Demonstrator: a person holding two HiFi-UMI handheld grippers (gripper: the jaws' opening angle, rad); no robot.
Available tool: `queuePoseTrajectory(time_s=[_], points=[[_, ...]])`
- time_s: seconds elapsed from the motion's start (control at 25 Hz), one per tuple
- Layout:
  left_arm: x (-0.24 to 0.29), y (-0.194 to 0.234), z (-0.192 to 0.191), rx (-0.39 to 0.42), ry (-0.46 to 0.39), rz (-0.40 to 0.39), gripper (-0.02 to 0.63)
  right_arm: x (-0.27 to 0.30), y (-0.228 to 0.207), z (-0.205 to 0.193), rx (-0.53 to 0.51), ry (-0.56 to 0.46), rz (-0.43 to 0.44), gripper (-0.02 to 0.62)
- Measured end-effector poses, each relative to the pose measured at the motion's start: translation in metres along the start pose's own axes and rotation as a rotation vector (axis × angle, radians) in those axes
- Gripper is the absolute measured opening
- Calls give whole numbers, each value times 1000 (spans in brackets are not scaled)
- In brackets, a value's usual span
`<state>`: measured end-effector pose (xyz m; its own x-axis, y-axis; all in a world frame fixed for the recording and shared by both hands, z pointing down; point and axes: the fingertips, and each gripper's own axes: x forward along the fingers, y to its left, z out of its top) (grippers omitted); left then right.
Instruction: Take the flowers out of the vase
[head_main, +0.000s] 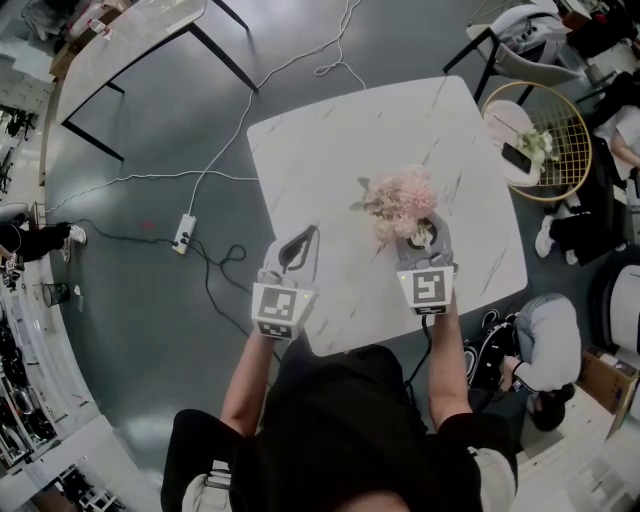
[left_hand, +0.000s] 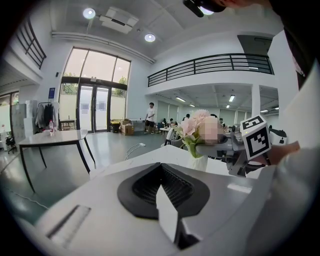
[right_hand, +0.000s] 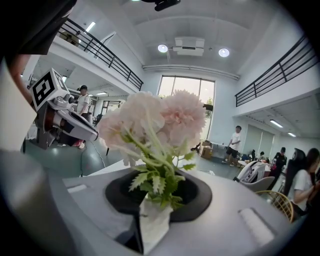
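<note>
Presently: right gripper (head_main: 425, 238) is clamping the pink flowers (head_main: 405, 195) by their stems (right_hand: 152, 155); the idle, closed left gripper (head_main: 305, 238) ought to be steadying the white vase (left_hand: 200, 162).

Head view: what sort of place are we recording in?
Probably an open-plan office or lab atrium. A marble-topped table stands on a grey floor with a power strip lying on it. The left gripper view shows a railed mezzanine and tall glass doors.

Black short-sleeved shirt (head_main: 340, 420), pale trousers (head_main: 205, 490). Left gripper (head_main: 297, 245) and right gripper (head_main: 428, 235) — light grey, black pads (head_main: 292, 252), black-and-white marker cubes (head_main: 280, 308); a black cable (head_main: 424, 345) trails from the right one.
</note>
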<state>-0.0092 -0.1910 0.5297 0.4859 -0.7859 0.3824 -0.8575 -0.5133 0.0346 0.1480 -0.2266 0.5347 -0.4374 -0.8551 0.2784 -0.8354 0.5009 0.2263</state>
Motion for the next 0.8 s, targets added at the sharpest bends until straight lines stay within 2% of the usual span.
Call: queuePoseTrajectory(time_s=[0.8], points=[[-19, 2, 13, 17, -35, -2, 6, -13, -4, 29, 10, -43, -44, 106]])
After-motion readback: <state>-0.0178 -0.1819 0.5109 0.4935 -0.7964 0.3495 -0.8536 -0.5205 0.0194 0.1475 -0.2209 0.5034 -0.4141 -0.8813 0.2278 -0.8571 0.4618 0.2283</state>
